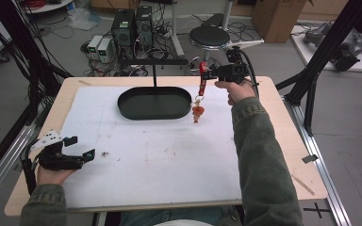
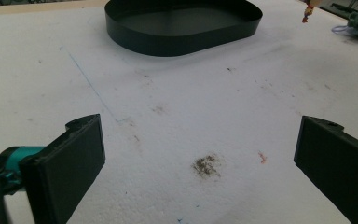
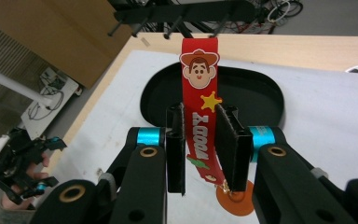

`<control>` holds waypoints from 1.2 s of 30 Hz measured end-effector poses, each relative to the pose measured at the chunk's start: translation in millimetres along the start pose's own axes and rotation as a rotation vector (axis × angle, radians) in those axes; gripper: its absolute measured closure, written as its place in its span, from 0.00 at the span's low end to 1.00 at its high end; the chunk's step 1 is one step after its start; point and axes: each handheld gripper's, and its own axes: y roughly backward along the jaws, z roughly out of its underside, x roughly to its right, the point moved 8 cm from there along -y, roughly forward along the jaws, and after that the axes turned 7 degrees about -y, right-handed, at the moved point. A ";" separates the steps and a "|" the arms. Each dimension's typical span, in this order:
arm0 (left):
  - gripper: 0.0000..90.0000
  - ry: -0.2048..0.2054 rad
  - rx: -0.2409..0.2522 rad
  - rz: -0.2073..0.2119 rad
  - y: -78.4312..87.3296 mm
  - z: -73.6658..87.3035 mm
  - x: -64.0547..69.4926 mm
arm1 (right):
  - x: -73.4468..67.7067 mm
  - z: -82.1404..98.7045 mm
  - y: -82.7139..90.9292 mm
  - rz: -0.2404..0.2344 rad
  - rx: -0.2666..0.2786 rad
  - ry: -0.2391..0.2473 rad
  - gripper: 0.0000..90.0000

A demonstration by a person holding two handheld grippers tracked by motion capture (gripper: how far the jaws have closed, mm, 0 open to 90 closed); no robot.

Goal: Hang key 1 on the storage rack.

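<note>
The person is sitting at a pale wooden table [image 1: 283, 141] whose top is mostly covered by a white foam-like sheet [image 1: 160, 155], matte, a little grainy and marked with small brownish smudges. Toward the far edge a black oval tray [image 1: 154, 102] with a low, thin upright wall is lying on the sheet; its inside is looking smooth and dark.

The right gripper [image 1: 206, 73] is being held up over the far right part of the sheet, just beside the tray's right end. Its flat black rectangular jaws are pinching a red strap keychain [image 1: 201, 84], a flat rubbery band printed with a cartoon cowboy face, a yellow star and white lettering. The strap is hanging down from the jaws, and a small orange-red charm [image 1: 197, 112] is dangling at its lower end on a bit of gold metal, close above the sheet; whether it is touching the sheet I cannot tell.

The left gripper [image 1: 82, 148] is resting low at the near left corner of the sheet, well apart from the tray, its jaws spread wide with nothing between them. In its own view the jaw pads [image 2: 70, 163] are looking like thick, matte black slabs, with a teal metal collar behind one.

Behind the tray a thin black post is standing with a peg rail [image 3: 177, 16] across its top.
</note>
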 end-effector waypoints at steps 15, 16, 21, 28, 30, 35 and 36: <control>0.03 -0.018 0.010 0.006 -1.2 -1.3 3.5 | -35.8 -23.2 -22.6 -0.065 0.032 0.073 0.83; 0.03 -0.018 0.017 0.005 -1.0 -2.1 4.3 | -35.9 -25.4 -24.7 -0.062 0.031 0.068 0.83; 0.03 -0.016 0.014 0.013 -2.0 -1.5 4.6 | -41.9 -38.9 -33.3 -0.050 0.022 0.041 0.83; 0.03 -0.009 0.025 0.009 -2.1 -2.7 4.0 | -57.5 -59.7 -42.4 -0.066 0.052 0.083 0.83; 0.03 -0.015 0.030 -0.010 -2.1 -3.3 2.9 | -60.1 -64.2 -47.0 -0.059 0.051 0.094 0.83; 0.03 -0.006 0.049 -0.021 -0.1 -5.0 0.1 | -64.7 -75.2 -60.3 -0.054 0.050 0.102 0.83; 0.03 -0.003 0.048 -0.023 -0.7 -4.7 0.0 | -66.9 -77.0 -63.0 -0.059 0.047 0.102 0.83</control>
